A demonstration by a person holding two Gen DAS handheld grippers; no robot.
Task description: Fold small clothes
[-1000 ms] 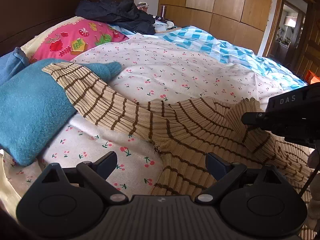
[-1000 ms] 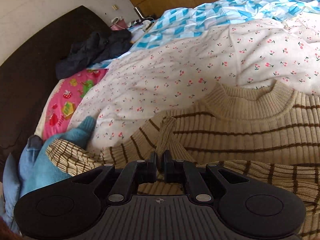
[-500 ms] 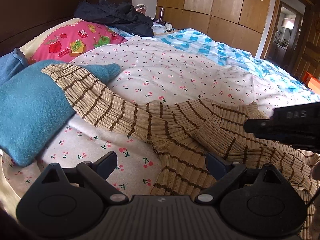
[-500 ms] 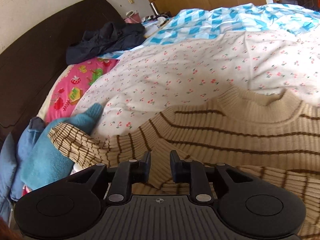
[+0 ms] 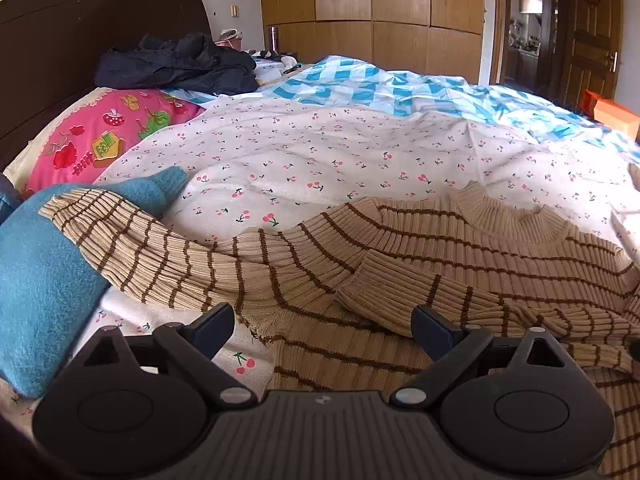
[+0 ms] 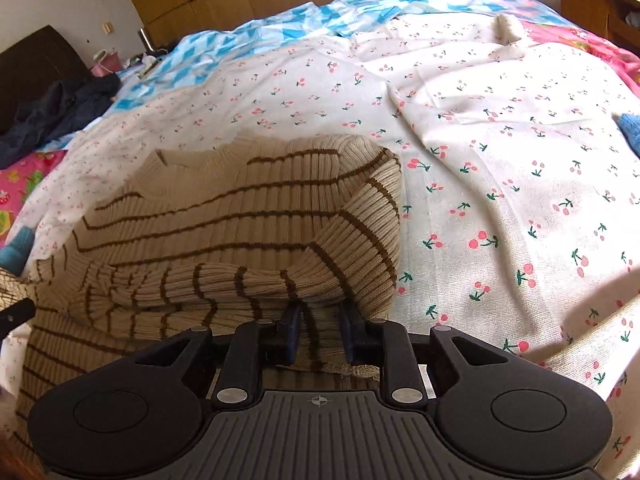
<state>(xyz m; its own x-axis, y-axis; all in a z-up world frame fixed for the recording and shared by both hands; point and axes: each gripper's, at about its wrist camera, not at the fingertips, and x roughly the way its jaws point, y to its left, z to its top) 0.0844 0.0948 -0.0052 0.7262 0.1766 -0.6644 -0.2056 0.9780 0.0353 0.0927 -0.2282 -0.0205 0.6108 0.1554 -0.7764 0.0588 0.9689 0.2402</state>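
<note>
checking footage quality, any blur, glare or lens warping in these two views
Left wrist view: sharp, daylight bright on the cherry-print sheet, wardrobe lines bowed by the fisheye, corners vignetted. Right wrist view: striped sweater crisp, slight smear at the far right edge, sheet washed pale near the top.

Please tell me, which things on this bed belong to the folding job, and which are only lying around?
Belong to the job:
- striped sweater
- left gripper, open
- right gripper, open

Only lying around:
- teal cushion
- pink pillow
- dark jacket
- blue checked quilt
- cherry-print sheet
</note>
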